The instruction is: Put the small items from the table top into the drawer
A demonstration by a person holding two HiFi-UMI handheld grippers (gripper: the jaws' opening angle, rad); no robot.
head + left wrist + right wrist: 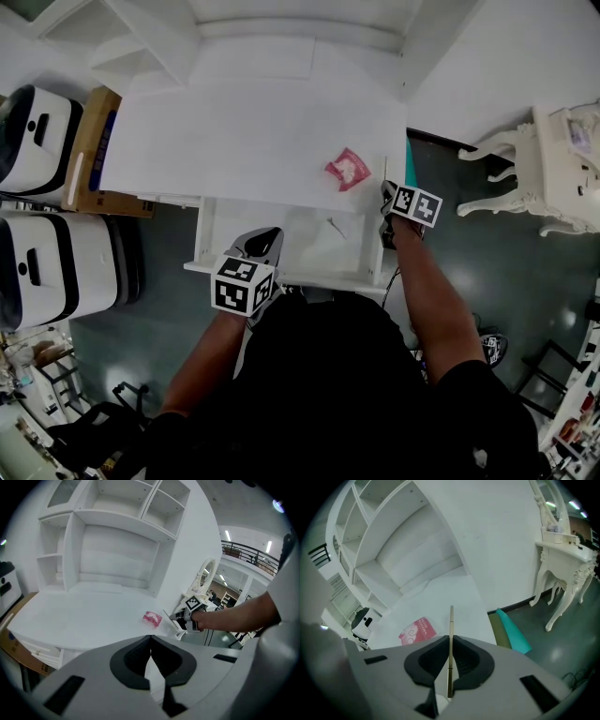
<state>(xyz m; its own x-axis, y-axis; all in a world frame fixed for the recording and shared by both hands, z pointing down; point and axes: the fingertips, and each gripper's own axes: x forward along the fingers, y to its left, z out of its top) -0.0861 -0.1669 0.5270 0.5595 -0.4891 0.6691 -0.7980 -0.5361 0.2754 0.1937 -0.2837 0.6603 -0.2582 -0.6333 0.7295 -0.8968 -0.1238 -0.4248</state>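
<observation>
A pink packet (348, 170) (152, 618) (417, 631) lies near the right end of the white table top (234, 141). Below the table's front edge the white drawer (202, 234) stands pulled out, with a small white scrap (336, 225) on its floor. My right gripper (386, 195) (450, 639) is at the table's right front corner, shut on a thin flat strip (451, 620) that shows edge-on and points over the table beside the packet. My left gripper (265, 239) (150, 641) hovers over the drawer's front left part, jaws shut with nothing between them.
A white shelf unit (112, 536) rises at the back of the table. Two white appliances (37, 131) (56, 267) and a cardboard box (94, 150) stand left of it. A teal mat (513, 630) lies on the floor at the right, with an ornate white side table (553, 169) beyond.
</observation>
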